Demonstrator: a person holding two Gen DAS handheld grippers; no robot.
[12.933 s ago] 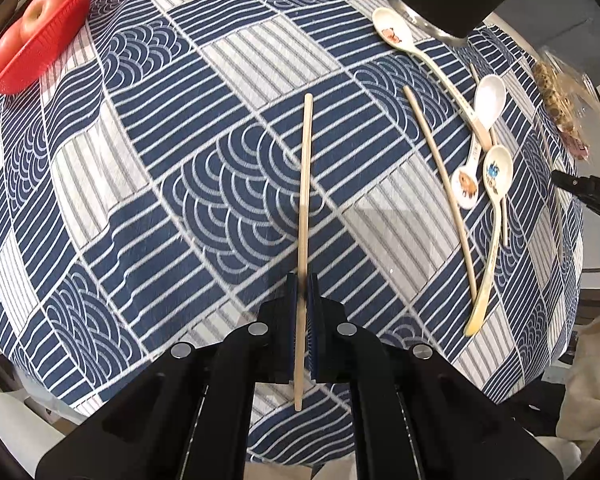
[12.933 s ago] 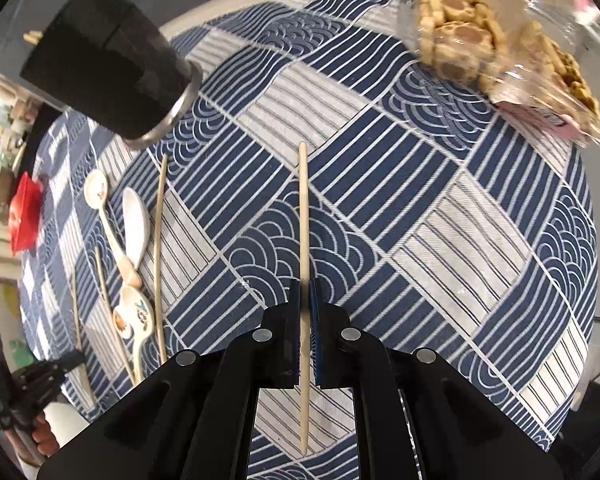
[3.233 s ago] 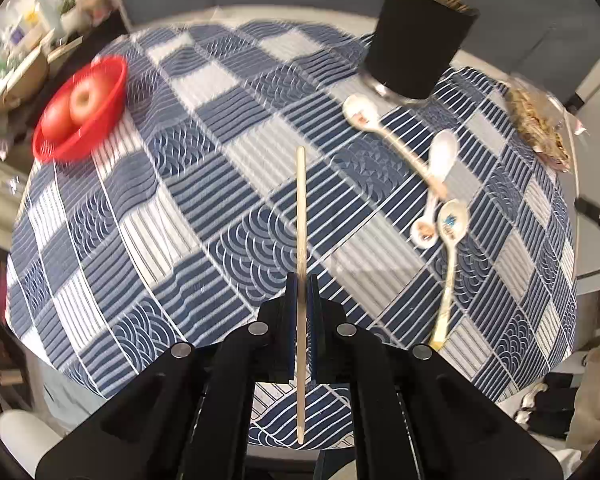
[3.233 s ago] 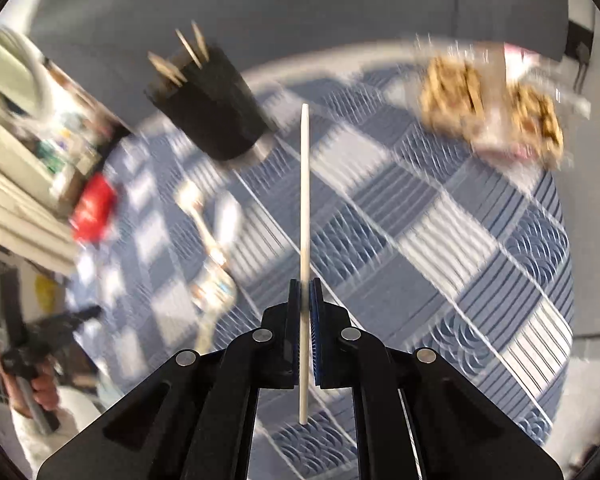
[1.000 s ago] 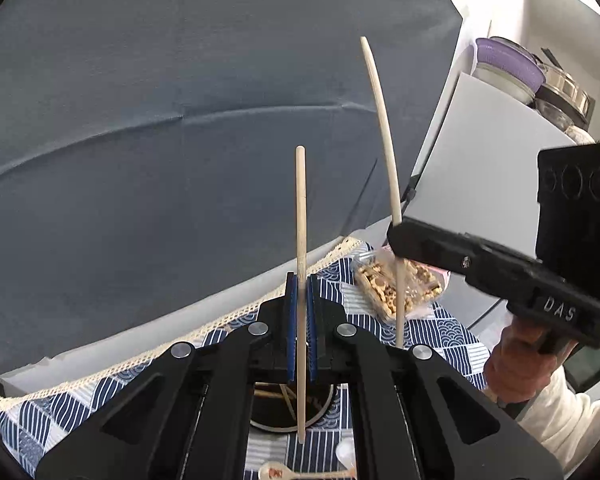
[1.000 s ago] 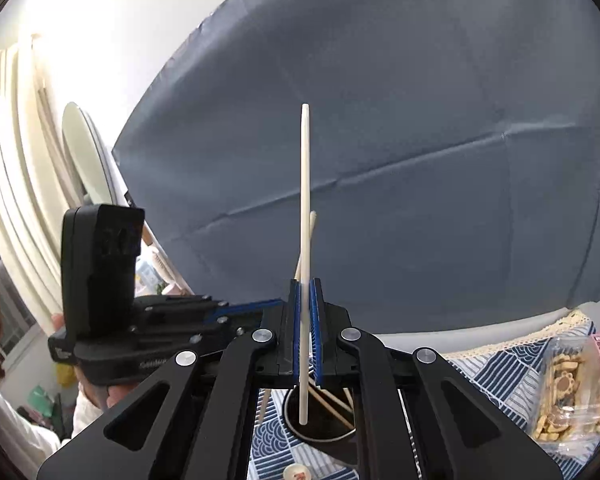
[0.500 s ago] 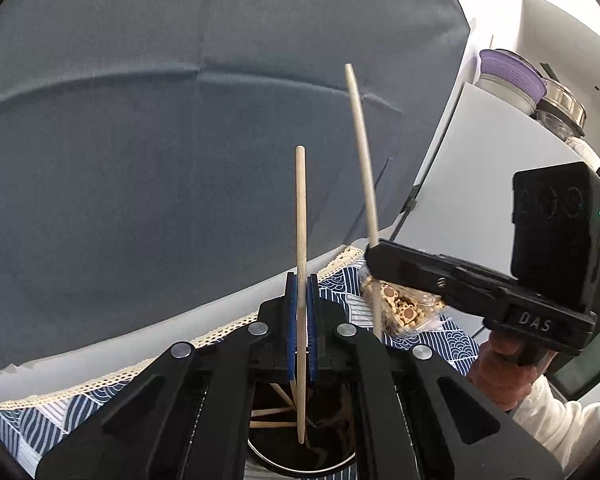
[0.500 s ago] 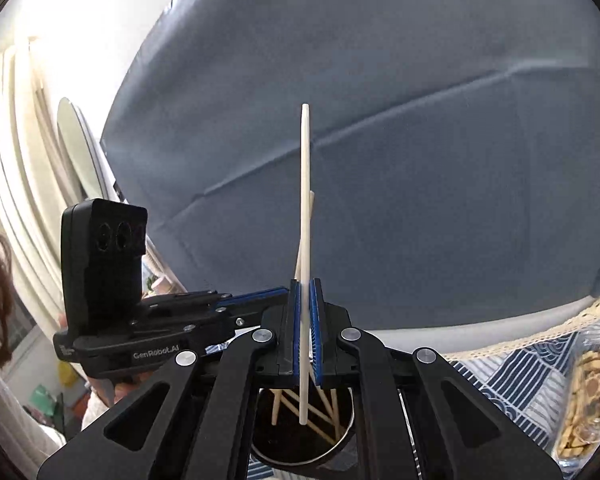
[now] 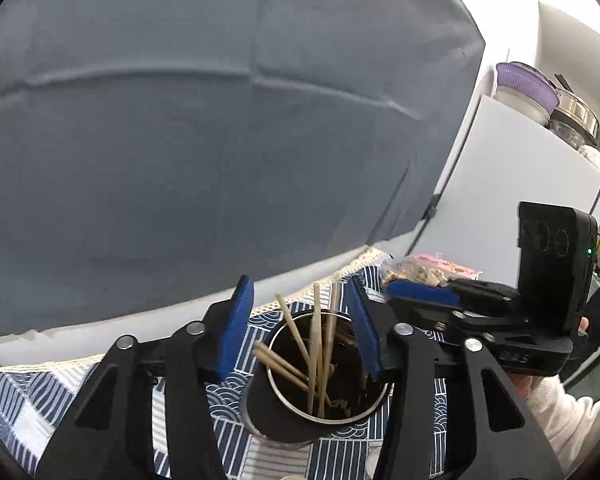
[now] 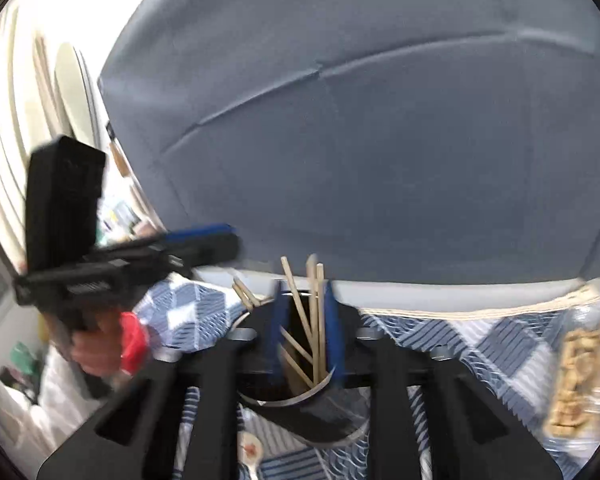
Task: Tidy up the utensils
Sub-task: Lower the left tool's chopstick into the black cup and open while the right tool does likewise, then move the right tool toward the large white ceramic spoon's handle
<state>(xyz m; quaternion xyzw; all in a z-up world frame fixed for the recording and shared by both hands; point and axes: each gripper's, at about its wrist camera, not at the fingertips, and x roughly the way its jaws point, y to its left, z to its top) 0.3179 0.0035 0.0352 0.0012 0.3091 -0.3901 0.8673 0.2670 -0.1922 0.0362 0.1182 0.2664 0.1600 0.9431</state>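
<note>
Both chopsticks gone from the tongs since half a second back: each set then pinched one upright stick over the holder; both have just been opening, and the sticks now stand in the cup.

Bench (image 9: 24, 400): blue-and-white patterned cloth, lace edge at the far side, grey backdrop behind.

Left tongs (image 9: 300, 328): parted, moderately wide, pads clear of everything, nothing held.

Right tongs (image 10: 305, 328): parted, narrower, pads flanking loose stick tips, no visible grip.

Utensil holder (image 9: 276, 420): black cup with metal rim, directly below and ahead of both tongs, framed between each pair of blue pads.

Chopsticks (image 9: 314, 344): several, long axes near upright, leaning against the rim, tips fanned outward.

Relation for the coming move (judged): spoons remain to be collected, and they lie on the near side of the holder, toward the person; which hand is nearer cannot be told.

View differences: right wrist alone shows a spoon bowl (image 10: 249, 450) at the holder's foot, and a red basket edge; left wrist alone looks into the cup's interior.
</note>
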